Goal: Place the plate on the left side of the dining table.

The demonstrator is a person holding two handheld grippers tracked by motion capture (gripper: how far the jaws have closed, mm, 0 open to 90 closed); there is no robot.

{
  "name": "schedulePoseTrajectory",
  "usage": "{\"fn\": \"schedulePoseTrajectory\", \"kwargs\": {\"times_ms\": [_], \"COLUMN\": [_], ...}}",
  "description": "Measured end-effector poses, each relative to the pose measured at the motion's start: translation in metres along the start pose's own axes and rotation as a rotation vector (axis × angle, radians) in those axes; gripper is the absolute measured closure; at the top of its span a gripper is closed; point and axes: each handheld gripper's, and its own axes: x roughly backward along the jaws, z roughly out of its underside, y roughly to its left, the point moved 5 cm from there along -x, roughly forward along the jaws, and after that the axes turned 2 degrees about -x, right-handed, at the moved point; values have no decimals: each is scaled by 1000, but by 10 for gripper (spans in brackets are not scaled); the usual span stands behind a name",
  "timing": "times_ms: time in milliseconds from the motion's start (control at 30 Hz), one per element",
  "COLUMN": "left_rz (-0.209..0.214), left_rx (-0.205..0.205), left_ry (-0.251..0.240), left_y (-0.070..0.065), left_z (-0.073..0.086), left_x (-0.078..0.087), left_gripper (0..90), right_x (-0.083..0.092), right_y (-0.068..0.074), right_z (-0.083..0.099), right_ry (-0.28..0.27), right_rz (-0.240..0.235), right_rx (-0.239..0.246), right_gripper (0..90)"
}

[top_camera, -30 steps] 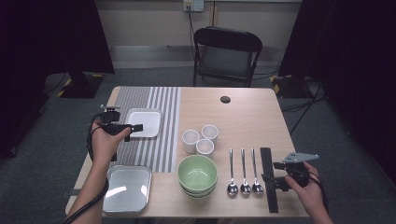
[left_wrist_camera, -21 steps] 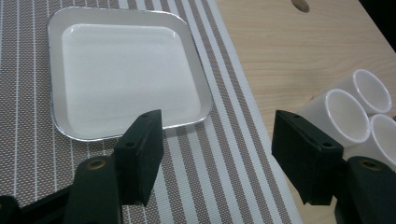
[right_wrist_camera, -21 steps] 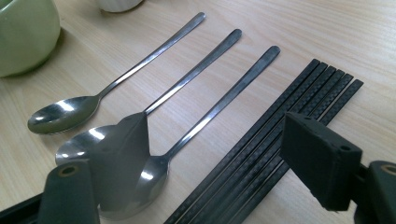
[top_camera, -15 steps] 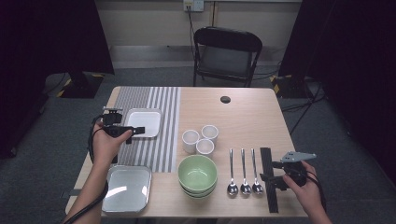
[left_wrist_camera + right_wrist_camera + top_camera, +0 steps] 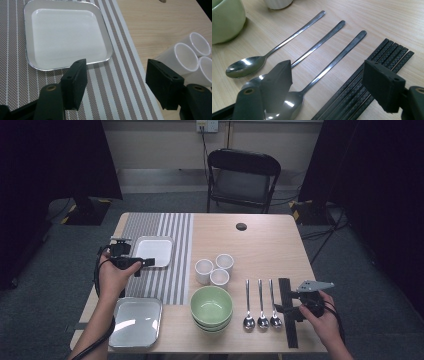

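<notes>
**Open jaws near the white tray and over the spoons; little has shifted since a second ago**

The upper tray [image 5: 153,252], white with a silver rim, lies on the striped placemat [image 5: 170,255] at the table's far left. In my left gripper view it [image 5: 67,35] sits just beyond my jaws, its near edge close to the left jaw tip but not between the pads. My left gripper [image 5: 142,263] hovers beside that tray's near left corner, jaws standing wide apart with nothing in them. Compared with a second ago, this hand sits slightly nearer to me along the tray's left side; the tray itself has not moved.

My right gripper [image 5: 287,310] is at the table's near right, jaws also spread wide and holding nothing. In the right gripper view they straddle the bowl of the nearest of the 3 spoons [image 5: 329,65] and the bundle of black chopsticks [image 5: 372,82]. This hand looks much as it did before.

Further out, 3 white cups [image 5: 214,269] cluster at the table's middle, a stack of green bowls [image 5: 211,306] stands in front of them, and a 2nd tray [image 5: 136,321] lies at the near left corner. All are unchanged.
</notes>
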Motion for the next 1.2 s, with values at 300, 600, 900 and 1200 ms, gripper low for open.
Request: {"fn": "schedulePoseTrajectory", "kwargs": {"times_ms": [300, 600, 900, 1200], "left_rz": [25, 63, 73, 87], "left_rx": [-32, -58, -86, -113], "left_ry": [13, 19, 39, 49], "left_y": [-15, -27, -35, -44], "left_z": [-1, -5, -1, 0], "left_x": [-1, 0, 7, 7], "left_gripper": [338, 336, 326, 321], "right_x": [4, 3, 1, 0], "right_y": [-4, -6, -3, -2], "right_z": [-1, 1, -3, 2], "right_ry": [-14, -9, -9, 7], "right_rz": [9, 12, 2, 6], "right_rx": [-8, -15, -8, 2], "right_gripper": [233, 233, 233, 233]}}
